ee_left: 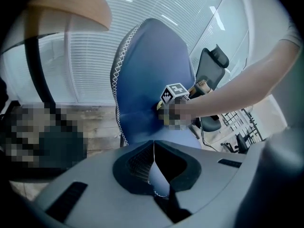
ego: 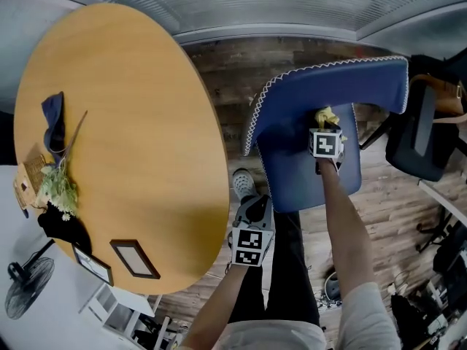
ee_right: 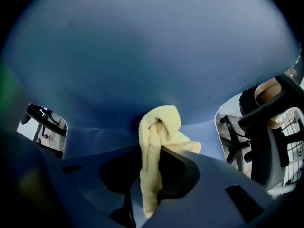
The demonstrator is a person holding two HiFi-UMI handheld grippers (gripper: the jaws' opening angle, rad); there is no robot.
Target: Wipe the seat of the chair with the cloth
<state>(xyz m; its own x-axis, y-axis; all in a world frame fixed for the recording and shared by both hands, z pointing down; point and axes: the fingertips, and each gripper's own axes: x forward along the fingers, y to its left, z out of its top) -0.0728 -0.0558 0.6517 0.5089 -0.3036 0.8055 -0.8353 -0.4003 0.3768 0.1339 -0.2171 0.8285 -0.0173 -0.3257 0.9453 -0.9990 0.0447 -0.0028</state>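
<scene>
- The blue upholstered chair with white zigzag stitching along its edge stands on the dark wood-plank floor, just beside the oval light-wood counter.
- The right claw reaches over the seat, with its jaws clamped on a pale yellow terry cloth.
- In the right gripper view, the cloth runs up between the jaws of that claw. It bunches out past their tips against the chair.
- The cloth sits at the rear of the seat, at the foot of the backrest.
- The left claw hangs low by the seat's front corner, between chair and counter.
- In the left gripper view, the jaws of that claw meet at the tips with nothing between them. They point at the chair.
- A black office chair stands past the blue chair's far side.
</scene>
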